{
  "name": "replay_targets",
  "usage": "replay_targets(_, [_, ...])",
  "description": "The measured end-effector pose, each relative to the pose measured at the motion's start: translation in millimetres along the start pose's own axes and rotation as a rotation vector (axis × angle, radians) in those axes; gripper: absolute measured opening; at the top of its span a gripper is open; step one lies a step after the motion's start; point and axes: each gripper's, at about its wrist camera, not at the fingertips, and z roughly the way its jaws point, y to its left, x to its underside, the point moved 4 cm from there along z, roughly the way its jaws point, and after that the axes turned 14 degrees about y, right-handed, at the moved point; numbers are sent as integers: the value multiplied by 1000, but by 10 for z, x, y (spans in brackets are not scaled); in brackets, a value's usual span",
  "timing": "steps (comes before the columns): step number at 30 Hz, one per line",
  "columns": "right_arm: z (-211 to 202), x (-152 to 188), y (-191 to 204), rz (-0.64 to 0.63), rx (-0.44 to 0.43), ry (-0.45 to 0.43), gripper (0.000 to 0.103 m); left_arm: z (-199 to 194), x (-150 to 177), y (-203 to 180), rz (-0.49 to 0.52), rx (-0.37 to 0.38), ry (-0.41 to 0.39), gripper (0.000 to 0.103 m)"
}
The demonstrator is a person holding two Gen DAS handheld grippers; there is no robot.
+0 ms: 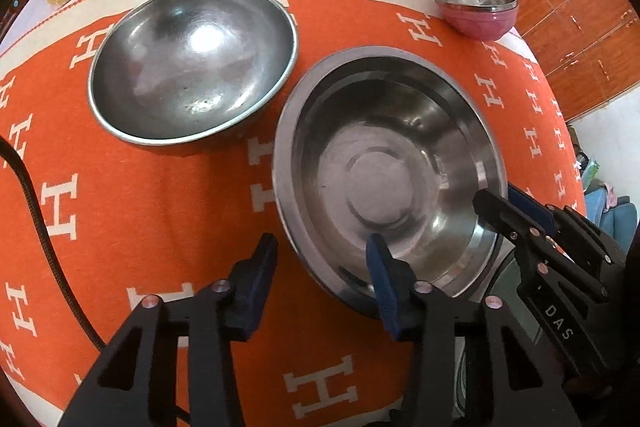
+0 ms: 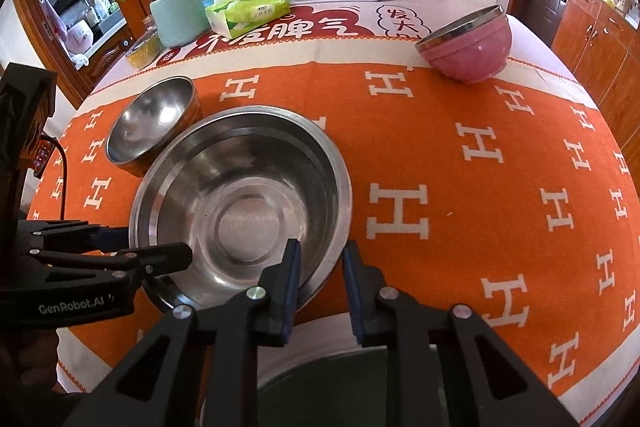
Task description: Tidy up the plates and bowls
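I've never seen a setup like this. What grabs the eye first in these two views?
Probably the wide steel basin near the table's front edge, with a black tool straddling its rim on each side: the left tool and the right tool, one finger inside, one outside. Behind it sits a rounder steel bowl, all on a loud orange cloth patterned with white H's, with stacked pink bowls at the far right.

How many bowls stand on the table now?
4, perhaps more nested: wide steel bowl between the grippers, rounded steel bowl behind it, two stacked pink bowls at the far side.
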Motion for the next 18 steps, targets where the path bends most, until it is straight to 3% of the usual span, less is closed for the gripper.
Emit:
replay_targets(5, [-29, -10, 27, -19, 9, -14, 19, 30, -22, -59, 18, 1, 7, 26])
replay_targets(18, [-155, 47, 78, -20, 36, -43, 19, -34, 33, -64, 37, -7, -8, 26])
